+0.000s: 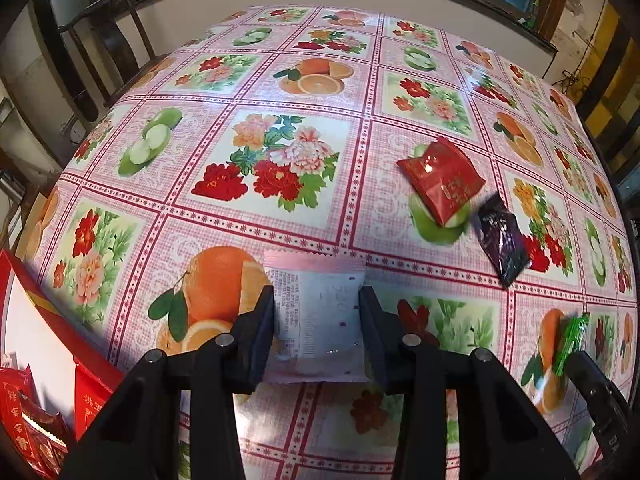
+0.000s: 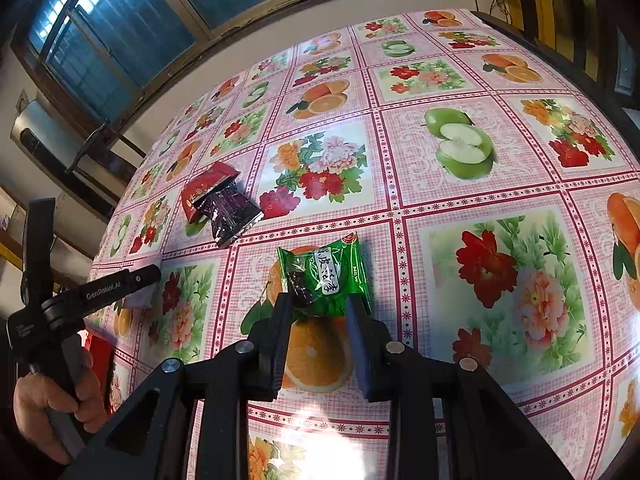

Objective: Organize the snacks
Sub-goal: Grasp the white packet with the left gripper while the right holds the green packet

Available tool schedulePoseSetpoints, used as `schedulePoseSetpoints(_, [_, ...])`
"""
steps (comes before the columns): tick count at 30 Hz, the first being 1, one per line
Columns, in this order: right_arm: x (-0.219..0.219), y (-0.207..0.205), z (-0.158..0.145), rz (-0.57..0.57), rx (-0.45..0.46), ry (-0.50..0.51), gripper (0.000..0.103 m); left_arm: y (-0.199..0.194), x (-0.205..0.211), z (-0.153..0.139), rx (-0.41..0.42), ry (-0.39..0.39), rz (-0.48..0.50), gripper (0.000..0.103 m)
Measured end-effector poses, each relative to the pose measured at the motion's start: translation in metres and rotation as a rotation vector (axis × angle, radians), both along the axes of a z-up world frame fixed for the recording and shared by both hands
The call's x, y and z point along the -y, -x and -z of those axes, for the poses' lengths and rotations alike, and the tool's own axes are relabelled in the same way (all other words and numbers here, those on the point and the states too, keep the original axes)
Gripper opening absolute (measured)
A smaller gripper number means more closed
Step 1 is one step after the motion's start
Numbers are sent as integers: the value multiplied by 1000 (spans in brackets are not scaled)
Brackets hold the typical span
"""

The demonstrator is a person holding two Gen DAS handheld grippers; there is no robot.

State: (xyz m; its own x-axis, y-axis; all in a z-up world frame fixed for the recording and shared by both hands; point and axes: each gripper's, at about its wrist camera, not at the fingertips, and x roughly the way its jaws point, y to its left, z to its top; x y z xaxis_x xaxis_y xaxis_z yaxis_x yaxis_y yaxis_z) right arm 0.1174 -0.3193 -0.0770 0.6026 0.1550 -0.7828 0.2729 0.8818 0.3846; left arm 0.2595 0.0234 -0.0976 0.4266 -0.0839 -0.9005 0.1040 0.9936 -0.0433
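The left gripper (image 1: 318,312) clamps a pink-edged white plastic snack packet (image 1: 316,316) between its fingers. The right gripper (image 2: 320,312) grips a glossy green snack packet (image 2: 328,276) by its near edge.

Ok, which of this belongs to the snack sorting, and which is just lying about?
Job:
pink-white packet in left gripper
green packet in right gripper
red packet
dark purple packet
red box holding red packets

Just there:
fruit-print tablecloth
wooden chair
window

your table (image 1: 280,92), under a fruit-and-flower oilcloth, carries a red packet (image 1: 442,178) beside a dark purple packet (image 1: 502,240).
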Motion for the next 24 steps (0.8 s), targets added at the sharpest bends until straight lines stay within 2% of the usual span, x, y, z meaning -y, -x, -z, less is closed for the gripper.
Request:
schedulePoseSetpoints(4, [2, 1, 1, -8, 4, -8, 27, 21, 0, -2, -14, 50, 28, 37])
schedulePoseSetpoints(7, [12, 2, 4, -1, 14, -72, 25, 42, 7, -2, -6, 60, 62, 37])
schedulePoseSetpoints(9, [19, 3, 8, 19, 3, -90, 4, 58, 13, -2, -1, 72, 80, 37])
schedulePoseSetpoints(13, [30, 8, 13, 45, 16, -172, 3, 93, 25, -4, 9, 89, 125, 37])
schedulePoseSetpoints(15, [32, 12, 9, 76, 23, -129, 3, 109, 29, -5, 10, 109, 145, 37])
schedulePoseSetpoints(16, [32, 15, 6, 87, 29, -112, 3, 118, 31, -5, 11, 119, 158, 37])
schedulePoseSetpoints(20, [39, 26, -2, 104, 76, -153, 5, 141, 26, -5, 16, 159, 185, 37])
schedulePoseSetpoints(21, [38, 26, -2, 111, 66, -145, 10, 147, 26, -5, 19, 160, 195, 37])
schedulePoseSetpoints(22, [37, 25, 0, 122, 42, -132, 23, 151, 26, -5, 24, 160, 204, 37])
schedulePoseSetpoints(24, [35, 21, 1, 131, 18, -140, 33, 157, 25, -5, 34, 160, 214, 37])
